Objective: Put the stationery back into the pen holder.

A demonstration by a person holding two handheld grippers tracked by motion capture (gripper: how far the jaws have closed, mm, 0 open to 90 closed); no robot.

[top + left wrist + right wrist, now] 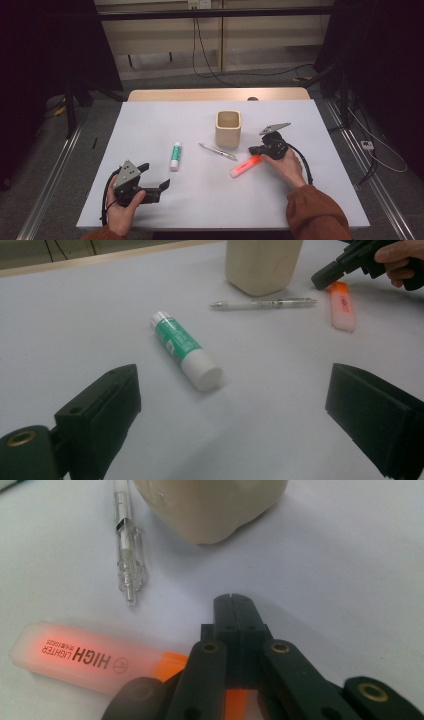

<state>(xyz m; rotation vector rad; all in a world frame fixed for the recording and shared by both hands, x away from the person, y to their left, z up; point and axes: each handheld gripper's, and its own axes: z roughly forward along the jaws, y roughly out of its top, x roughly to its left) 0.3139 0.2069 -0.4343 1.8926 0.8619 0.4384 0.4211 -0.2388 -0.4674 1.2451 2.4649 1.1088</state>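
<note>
- High view: right gripper (255, 149) closed on nothing, tips just above the orange highlighter (245, 166) lying on the white table (300, 200), near the beige cup (228, 128); left gripper (155, 185) spread wide, empty.
- Left gripper view: jaws far apart, glue stick (186, 350) ahead, pen (262, 304) beyond.
- Right gripper view: jaws pressed together over the highlighter's (85, 655) orange end.

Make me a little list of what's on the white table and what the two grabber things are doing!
Cup: beige square wooden cup, upright
Pen: clear slim pen, lying in front of the cup
Glue: green-and-white glue stick, lying flat
Marker: orange highlighter, lying flat
Left hand-held gripper: open, empty
Right hand-held gripper: shut, over the highlighter's end
Table: white tabletop
</note>
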